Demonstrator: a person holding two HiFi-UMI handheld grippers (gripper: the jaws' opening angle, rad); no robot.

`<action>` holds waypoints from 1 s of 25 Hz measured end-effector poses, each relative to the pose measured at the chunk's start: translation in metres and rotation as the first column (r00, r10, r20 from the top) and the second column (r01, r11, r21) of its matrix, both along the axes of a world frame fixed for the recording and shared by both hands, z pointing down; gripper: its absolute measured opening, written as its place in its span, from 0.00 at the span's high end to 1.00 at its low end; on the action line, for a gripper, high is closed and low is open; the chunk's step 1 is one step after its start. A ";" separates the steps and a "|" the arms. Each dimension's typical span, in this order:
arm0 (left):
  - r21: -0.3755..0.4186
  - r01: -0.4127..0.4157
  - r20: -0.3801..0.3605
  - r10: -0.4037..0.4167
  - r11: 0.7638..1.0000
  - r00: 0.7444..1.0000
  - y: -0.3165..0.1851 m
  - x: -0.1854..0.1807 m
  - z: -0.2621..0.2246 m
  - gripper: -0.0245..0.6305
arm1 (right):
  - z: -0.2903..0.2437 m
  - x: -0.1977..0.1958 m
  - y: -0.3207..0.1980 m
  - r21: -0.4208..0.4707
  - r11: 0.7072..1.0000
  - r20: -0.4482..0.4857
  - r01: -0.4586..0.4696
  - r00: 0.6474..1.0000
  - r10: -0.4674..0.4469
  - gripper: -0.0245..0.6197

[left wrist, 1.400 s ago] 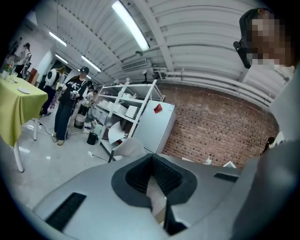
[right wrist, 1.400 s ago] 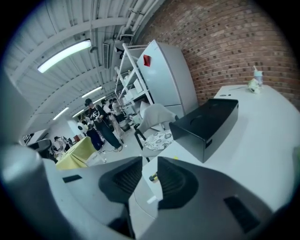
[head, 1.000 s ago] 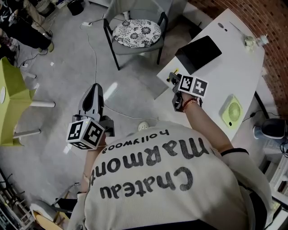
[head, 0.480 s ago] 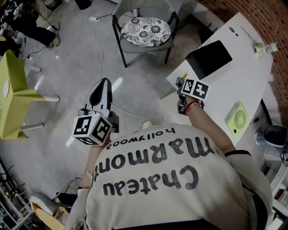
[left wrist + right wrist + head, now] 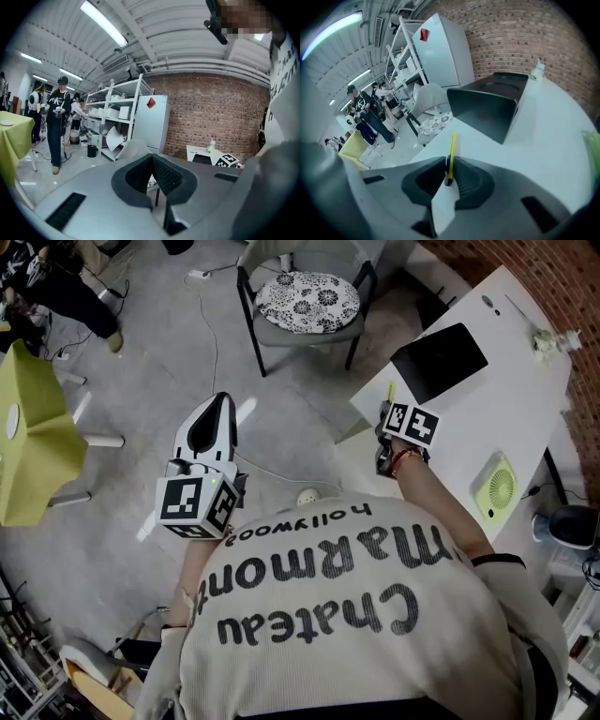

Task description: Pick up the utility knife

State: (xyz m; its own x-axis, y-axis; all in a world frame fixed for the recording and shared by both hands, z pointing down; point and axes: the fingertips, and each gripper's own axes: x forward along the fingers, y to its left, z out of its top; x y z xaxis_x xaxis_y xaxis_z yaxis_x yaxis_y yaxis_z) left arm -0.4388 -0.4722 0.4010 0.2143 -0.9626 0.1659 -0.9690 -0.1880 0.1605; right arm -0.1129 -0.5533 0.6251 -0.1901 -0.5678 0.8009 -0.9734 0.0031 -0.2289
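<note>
Left side first: my left gripper (image 5: 152, 163) hangs out over the floor, well apart from the counter (image 5: 543, 122). Its jaws are pressed together with nothing between them, so it's not part of this.

Over to the right, the utility knife (image 5: 451, 145) is a thin yellow stick at the near corner of the counter, just in front of a dark flat slab (image 5: 485, 110). My read on it: light, rigid, hard plastic shell, so probably a bit slick. It's narrow enough that it could twist in the pinch if I'm off-centre. I can't make out any blade, but I'd treat the far tip as the sharp end anyway. Best place to grab is across the flat sides of the body, toward the back end.

That's pretty much where the right gripper (image 5: 449, 177) is. Its jaws are closed down to a sliver and clamped on the near end of the knife, with most of the yellow body poking forward past the tips. Can't tell whether it's off the counter yet or resting on it.
</note>
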 end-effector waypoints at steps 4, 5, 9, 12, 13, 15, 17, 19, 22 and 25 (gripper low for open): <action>-0.007 -0.001 -0.005 0.001 1.000 1.000 0.003 0.003 0.002 0.96 | 0.000 0.001 0.000 -0.002 1.000 0.007 -0.002 1.000 0.002 0.88; -0.007 -0.004 0.006 0.004 1.000 1.000 0.005 0.004 0.003 0.96 | 0.000 0.001 0.000 -0.002 1.000 0.012 -0.001 1.000 0.001 0.88; -0.012 -0.011 0.013 0.011 1.000 1.000 0.009 0.008 0.006 0.96 | 0.000 0.001 0.000 0.001 1.000 0.015 0.016 1.000 -0.016 0.88; -0.021 -0.004 -0.016 0.004 1.000 1.000 0.011 0.004 0.008 0.96 | 0.000 0.000 0.000 -0.002 1.000 0.009 0.029 1.000 -0.029 0.88; -0.022 -0.005 -0.024 0.004 1.000 1.000 0.011 0.003 0.008 0.96 | 0.000 -0.001 0.001 -0.005 0.999 0.007 0.036 0.999 -0.036 0.88; -0.025 -0.004 -0.036 0.003 1.000 0.999 0.012 0.003 0.010 0.96 | 0.000 -0.001 0.004 -0.010 0.998 0.002 0.056 0.998 -0.056 0.88; -0.028 -0.002 -0.038 0.001 1.000 0.999 0.015 0.003 0.012 0.96 | 0.001 -0.002 0.011 -0.018 0.997 0.000 0.071 0.997 -0.071 0.88; -0.030 -0.006 -0.039 0.005 1.000 0.999 0.017 0.004 0.012 0.96 | 0.000 0.000 0.018 -0.025 0.997 0.002 0.074 0.997 -0.074 0.88; -0.030 -0.017 -0.043 0.016 0.999 0.999 0.018 0.007 0.012 0.96 | -0.001 0.001 0.025 -0.034 0.997 0.019 0.063 0.998 -0.063 0.88; -0.026 -0.029 -0.043 0.028 0.999 0.999 0.017 0.011 0.012 0.96 | -0.003 0.000 0.032 -0.042 0.998 0.047 0.052 0.998 -0.050 0.88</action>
